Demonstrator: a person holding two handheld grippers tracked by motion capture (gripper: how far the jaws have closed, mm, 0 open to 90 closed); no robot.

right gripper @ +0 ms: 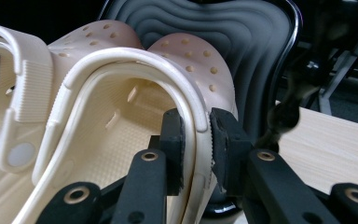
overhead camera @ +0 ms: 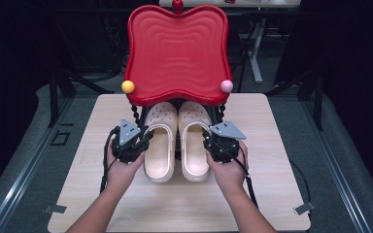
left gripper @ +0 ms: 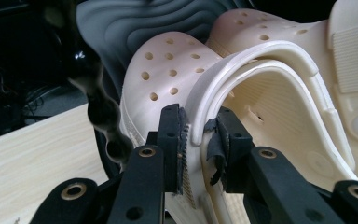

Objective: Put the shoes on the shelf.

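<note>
Red tray (overhead camera: 177,53) overhangs the clogs' (overhead camera: 177,141) toes (heels stay reachable).

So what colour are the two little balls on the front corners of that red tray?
The left ball is yellow and the right ball pink, clearest in the high view.

Bright, even light on the table (overhead camera: 184,204), dark surroundings, soft high view, blurred twisted post (left gripper: 98,107) close up.

Two cream perforated clogs (overhead camera: 177,141) lie side by side, soles down, toes under the red tray-shelf (overhead camera: 177,53).
</note>
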